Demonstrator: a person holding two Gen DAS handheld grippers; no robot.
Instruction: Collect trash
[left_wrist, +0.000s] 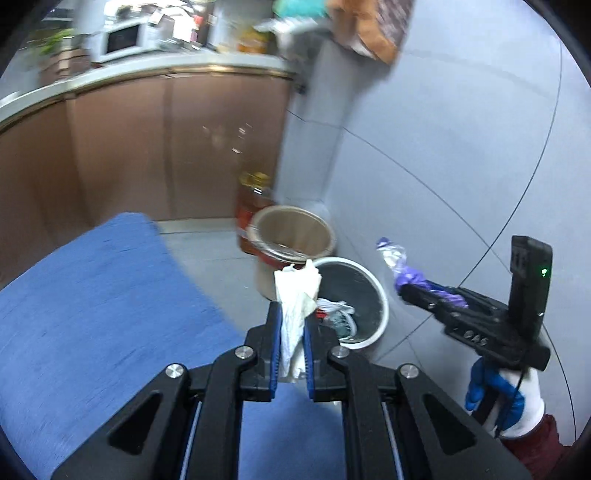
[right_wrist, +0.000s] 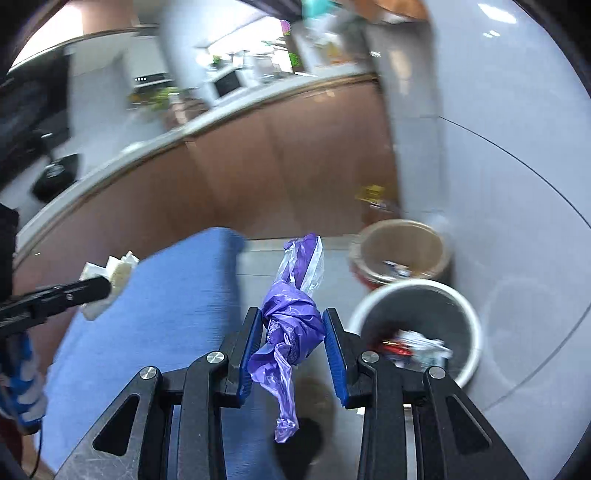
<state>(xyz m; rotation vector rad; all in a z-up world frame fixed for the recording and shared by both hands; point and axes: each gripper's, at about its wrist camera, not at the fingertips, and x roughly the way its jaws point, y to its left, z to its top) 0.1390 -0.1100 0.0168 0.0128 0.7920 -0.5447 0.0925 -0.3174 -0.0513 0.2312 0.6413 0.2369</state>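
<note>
The left hand-held gripper (left_wrist: 291, 332) pinches a soft white tissue (left_wrist: 295, 291). The right hand-held gripper (right_wrist: 291, 350) squeezes a light, crinkly purple bag (right_wrist: 291, 325) at its knot, near the white bin (right_wrist: 469, 314).

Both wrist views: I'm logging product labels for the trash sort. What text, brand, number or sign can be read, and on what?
None can be read.
Red label on the amber plastic bottle behind the tan round bin: too blurred.
Wrappers in the white-rimmed grey round bin: too blurred.
Countertop items and white microwave: too small and blurred.
</note>
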